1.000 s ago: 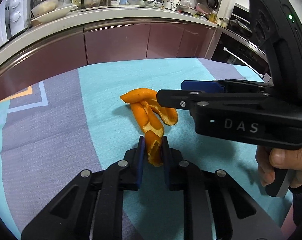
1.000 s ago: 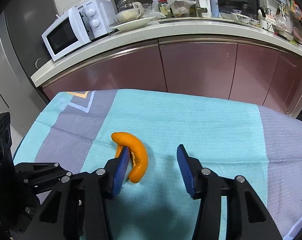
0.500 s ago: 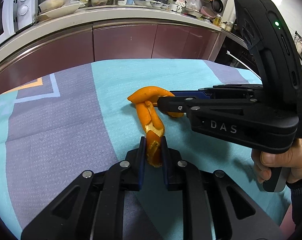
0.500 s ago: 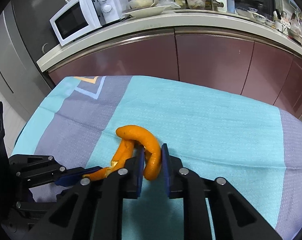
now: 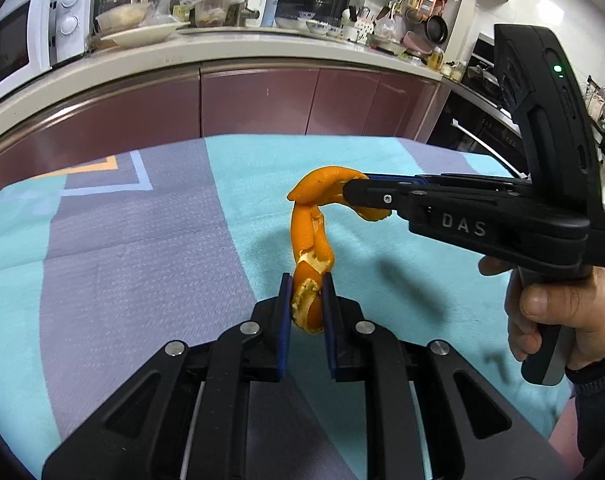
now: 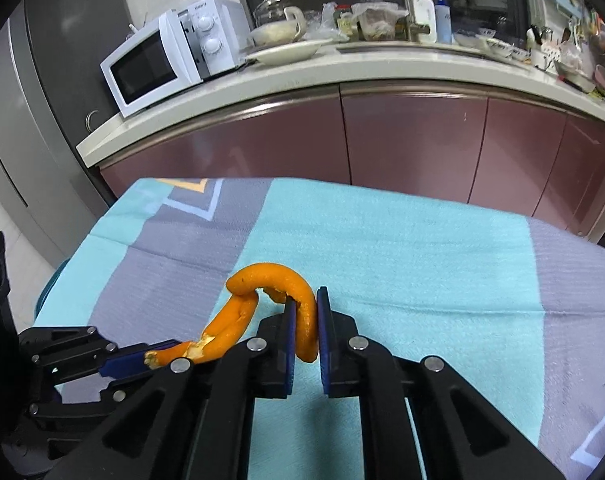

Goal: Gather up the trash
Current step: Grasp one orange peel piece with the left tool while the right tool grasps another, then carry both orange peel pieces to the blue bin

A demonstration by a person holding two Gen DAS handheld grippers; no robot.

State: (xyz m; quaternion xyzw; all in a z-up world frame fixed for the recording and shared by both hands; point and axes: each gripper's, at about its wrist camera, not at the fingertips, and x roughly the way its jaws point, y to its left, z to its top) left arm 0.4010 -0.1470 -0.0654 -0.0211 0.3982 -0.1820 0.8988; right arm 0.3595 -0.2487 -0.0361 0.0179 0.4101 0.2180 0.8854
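Note:
A long curled orange peel (image 5: 311, 232) hangs in the air above the table. My left gripper (image 5: 305, 300) is shut on its near, ragged end. My right gripper (image 5: 358, 194) comes in from the right and is shut on the peel's far curved end. In the right wrist view the peel (image 6: 274, 280) arches up from my right gripper (image 6: 304, 320) and runs down left to the left gripper (image 6: 142, 360), whose blue pads clamp its tip. The peel casts a shadow on the cloth below.
The table wears a teal and grey cloth (image 5: 142, 248) with an orange-cornered pattern. Behind it runs a curved counter (image 6: 342, 68) with maroon cabinets, a white microwave (image 6: 170, 56), plates, bottles and dishes. An oven (image 5: 482, 132) stands at the right.
The right gripper closed on the peel's curved end. Both grippers then lifted the peel off the cloth, and it now hangs stretched between them.

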